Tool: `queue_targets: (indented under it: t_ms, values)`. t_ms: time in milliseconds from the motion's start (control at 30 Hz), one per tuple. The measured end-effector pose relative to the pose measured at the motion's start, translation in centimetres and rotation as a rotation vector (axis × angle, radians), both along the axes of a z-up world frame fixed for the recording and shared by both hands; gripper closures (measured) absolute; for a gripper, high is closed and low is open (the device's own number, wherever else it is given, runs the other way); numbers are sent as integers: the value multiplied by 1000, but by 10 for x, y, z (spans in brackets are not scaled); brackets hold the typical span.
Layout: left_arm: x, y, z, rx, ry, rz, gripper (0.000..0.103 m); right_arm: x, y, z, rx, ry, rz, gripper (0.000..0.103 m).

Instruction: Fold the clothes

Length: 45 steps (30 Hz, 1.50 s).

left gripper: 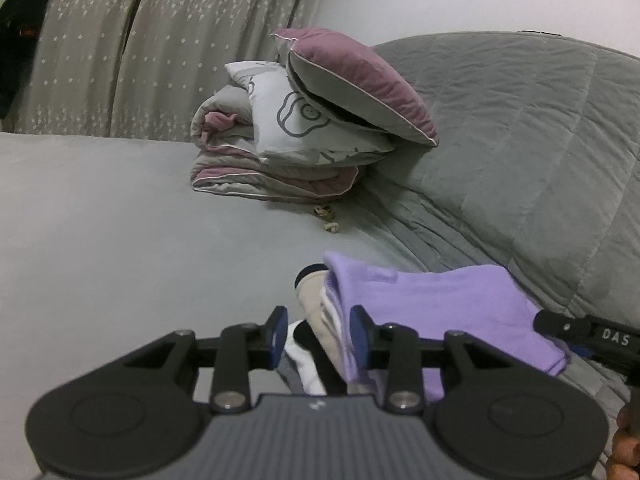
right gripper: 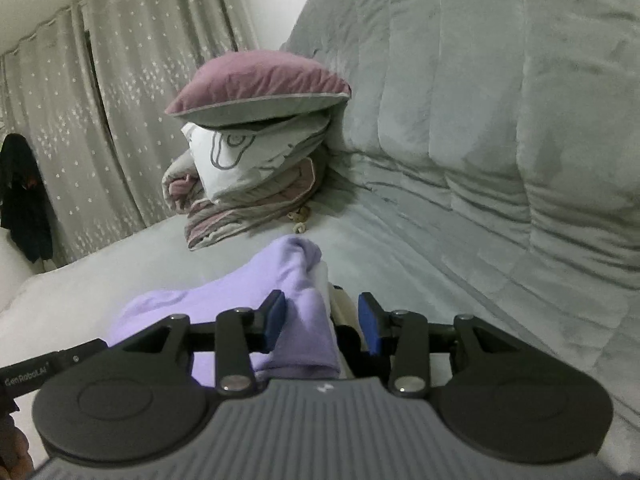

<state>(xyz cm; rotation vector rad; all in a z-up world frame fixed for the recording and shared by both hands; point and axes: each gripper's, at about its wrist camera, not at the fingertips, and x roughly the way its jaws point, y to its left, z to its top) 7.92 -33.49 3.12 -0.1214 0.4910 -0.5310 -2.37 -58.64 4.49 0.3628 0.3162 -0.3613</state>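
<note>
Each tool, left tool and right tool, fills the lower frame: ribbed grey housing, two round black discs, black linkage arms with silver screws, blue-padded fingers. White lettering marks the side bars.

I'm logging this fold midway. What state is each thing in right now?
Lilac garment: folded over, on top of the stack.
Stack of clothes: between both grippers' jaws.
Left gripper: closed on the stack's edge.
Right gripper: closed on the stack's other edge.
Mauve pillow: lying atop the bedding pile.
Folded quilt: folded, at the bottom.
Curtains: drawn.
</note>
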Motion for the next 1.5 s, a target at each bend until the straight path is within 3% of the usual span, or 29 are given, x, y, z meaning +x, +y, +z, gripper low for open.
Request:
queue_targets:
  t_ms: [367, 733, 967, 1033, 1200, 1300, 1367, 1500]
  values:
    - [-40, 24, 28, 109, 55, 15, 52, -44, 37, 39, -13, -14, 24, 56]
    - [-88, 54, 49, 152, 79, -39, 36, -80, 96, 71, -131, 31, 41, 53]
    - [-108, 77, 47, 182, 95, -56, 26, -90, 129, 63, -138, 73, 14, 42]
    - [-115, 85, 47, 194, 88, -56, 15, -91, 136, 60, -128, 95, -22, 38]
    - [-126, 105, 45, 216, 96, -66, 1, -94, 148, 52, -80, 163, -123, 24]
    - [-131, 113, 40, 225, 100, -68, 1, -97, 152, 44, -40, 156, -137, 13]
    - [-132, 117, 35, 236, 109, -67, 1, -101, 157, 37, -40, 147, -165, 0]
    - [-133, 118, 23, 261, 154, -64, 1, -105, 163, 20, -44, 157, -215, 0]
